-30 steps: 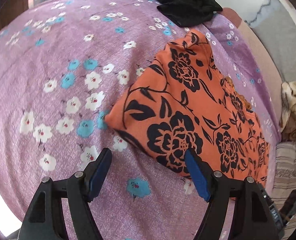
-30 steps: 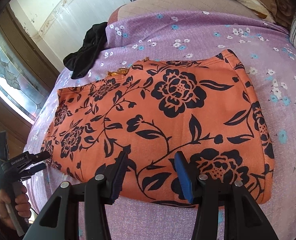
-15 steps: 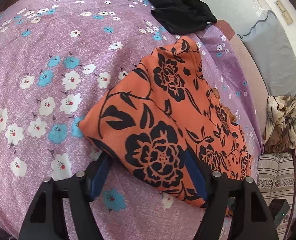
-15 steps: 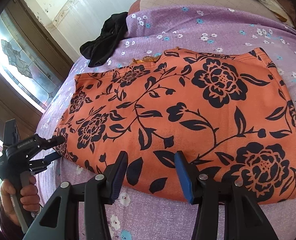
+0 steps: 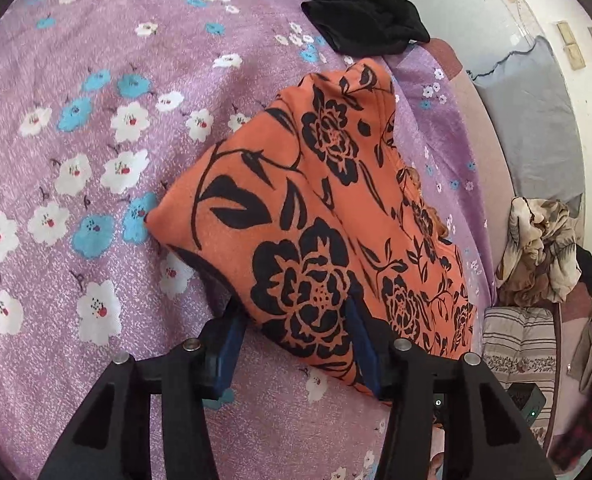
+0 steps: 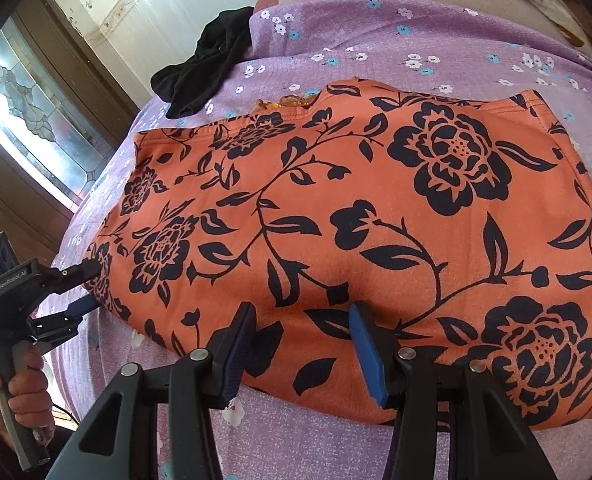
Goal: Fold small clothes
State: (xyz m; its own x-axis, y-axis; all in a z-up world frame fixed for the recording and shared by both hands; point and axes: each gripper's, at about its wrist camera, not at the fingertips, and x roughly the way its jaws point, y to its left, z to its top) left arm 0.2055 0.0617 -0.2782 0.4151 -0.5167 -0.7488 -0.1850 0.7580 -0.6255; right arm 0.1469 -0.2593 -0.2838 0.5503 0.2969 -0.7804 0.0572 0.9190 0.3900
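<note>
Orange garment with black floral print (image 6: 375, 216) lies folded flat on the bed's purple flowered bedspread (image 5: 76, 128). Left tongs (image 5: 296, 344) are spread astride its near left corner, fabric between the blue pads, not pinched. Right tongs (image 6: 303, 344) are spread at its near edge, over the cloth. A crumpled black garment (image 5: 359, 12) lies just beyond, at the bed's far edge.

The orange garment (image 6: 375, 216) is matt, soft-looking cloth with a black flower print. Under it the purple bedspread (image 5: 96, 60) is a speckled, slightly rough weave. At twelve o'clock lies matt black cloth (image 5: 359, 20). Each gripper (image 6: 301, 344) is matt black plastic with silvery metal pins.
</note>
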